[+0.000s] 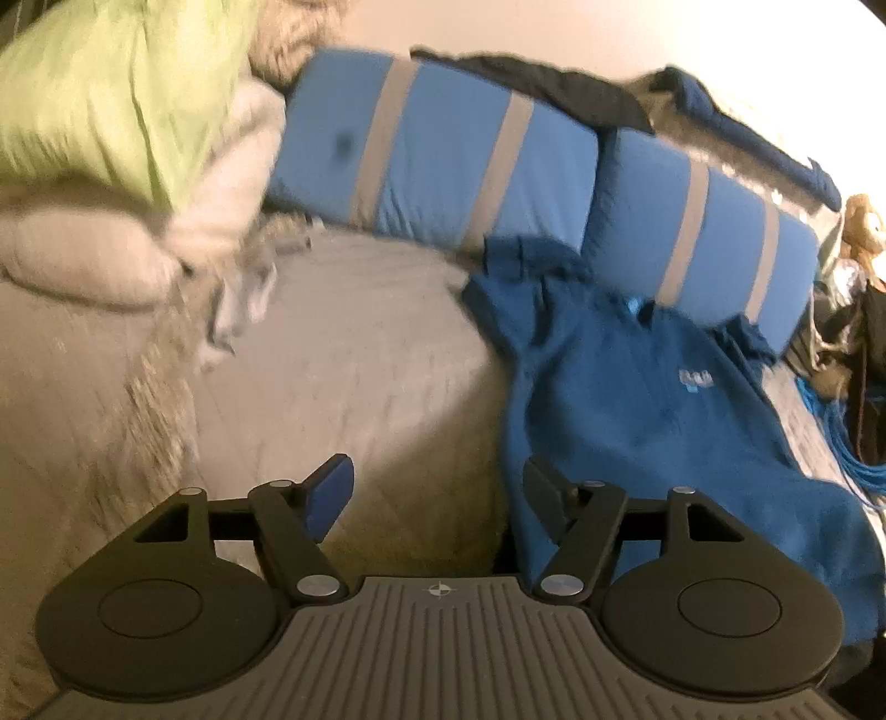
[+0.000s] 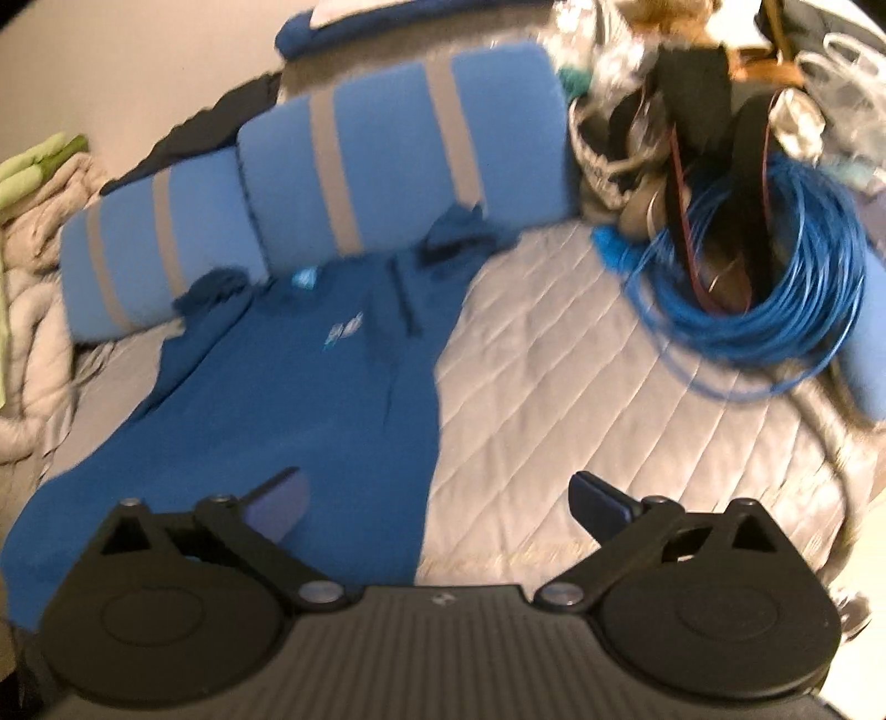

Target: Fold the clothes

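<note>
Shirt (image 2: pixel 288 399) blue, flat on quilt (image 2: pixel 581 387).

A bed (image 2: pixel 581 387) under a grey quilted cover fills the room, lit warm and dim. Two blue pillows (image 1: pixel 443 149) with grey stripes lean at its head against a plain pale wall (image 1: pixel 554 27). A coiled blue cable (image 2: pixel 775 288) lies on the cover.
</note>
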A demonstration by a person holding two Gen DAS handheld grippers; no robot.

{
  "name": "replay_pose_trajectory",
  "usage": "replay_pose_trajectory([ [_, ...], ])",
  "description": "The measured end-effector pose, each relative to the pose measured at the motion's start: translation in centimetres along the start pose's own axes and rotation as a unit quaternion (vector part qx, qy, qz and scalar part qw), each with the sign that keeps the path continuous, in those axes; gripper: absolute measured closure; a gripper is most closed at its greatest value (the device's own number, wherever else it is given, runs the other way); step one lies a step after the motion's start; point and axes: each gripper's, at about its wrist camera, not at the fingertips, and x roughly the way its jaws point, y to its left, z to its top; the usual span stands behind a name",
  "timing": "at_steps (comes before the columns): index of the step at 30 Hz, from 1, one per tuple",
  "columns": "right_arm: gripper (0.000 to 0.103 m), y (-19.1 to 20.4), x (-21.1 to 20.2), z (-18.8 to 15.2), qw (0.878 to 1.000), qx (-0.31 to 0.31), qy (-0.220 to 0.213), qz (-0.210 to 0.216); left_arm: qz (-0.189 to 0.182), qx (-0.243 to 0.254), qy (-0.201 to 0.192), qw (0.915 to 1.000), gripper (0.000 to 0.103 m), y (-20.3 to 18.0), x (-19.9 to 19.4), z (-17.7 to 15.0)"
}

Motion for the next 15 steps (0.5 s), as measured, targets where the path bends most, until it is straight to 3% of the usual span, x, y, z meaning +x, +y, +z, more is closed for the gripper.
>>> replay_pose_trajectory([
  [8,0.0,-0.5,-2.7,6.2,0.996,-0.015,-0.076,-0.042,0.021,0.027,-0.063,0.9974,0.033,-0.6,-4.3,4.9],
  [15,0.0,-1.1,-8.0,11.7,0.987,-0.012,-0.146,-0.063,0.006,0.047,-0.101,0.9938,0.03,-1.4,-9.2,8.7],
])
